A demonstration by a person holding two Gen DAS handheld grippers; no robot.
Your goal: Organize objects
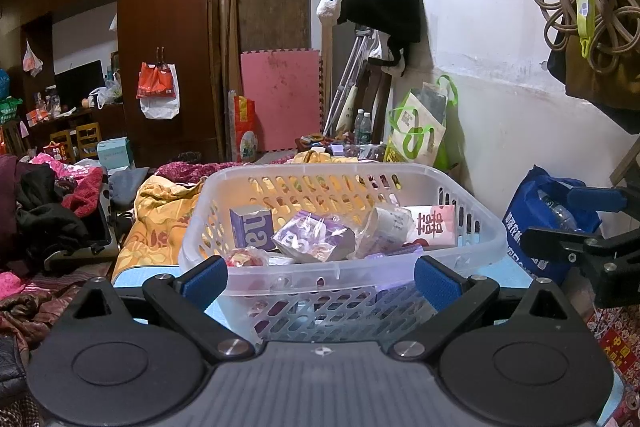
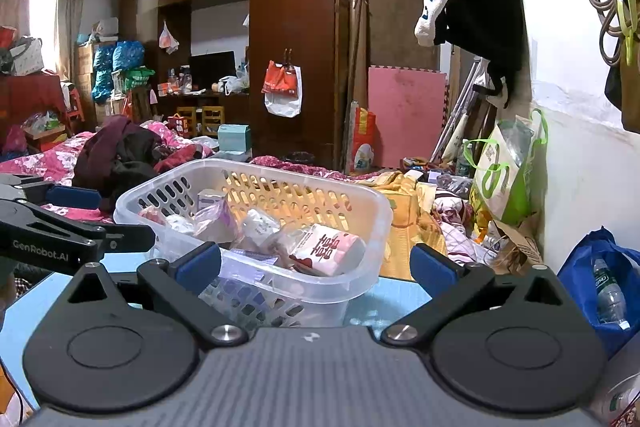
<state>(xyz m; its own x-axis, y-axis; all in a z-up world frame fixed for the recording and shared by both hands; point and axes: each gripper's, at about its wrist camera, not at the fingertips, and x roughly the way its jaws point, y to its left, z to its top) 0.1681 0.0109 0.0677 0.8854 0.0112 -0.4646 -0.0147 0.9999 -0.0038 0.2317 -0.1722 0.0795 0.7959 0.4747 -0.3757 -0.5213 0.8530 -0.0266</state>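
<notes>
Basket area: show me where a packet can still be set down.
Bare light-blue tabletop lies right of the plastic basket, before the yellow quilt; the right tool hangs open there. Inside the basket is crowded: pink tissue pack, purple packets.

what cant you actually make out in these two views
- Basket floor: both views, covered by the packets piled inside.
- Purple-wrapped packet: left wrist view, its print is lost behind crinkled, glaring film.
- Bottle in the blue bag: right wrist view, its lower part is hidden by the bag and the right gripper.
- Table surface under the basket: mostly hidden by the left gripper body.
</notes>
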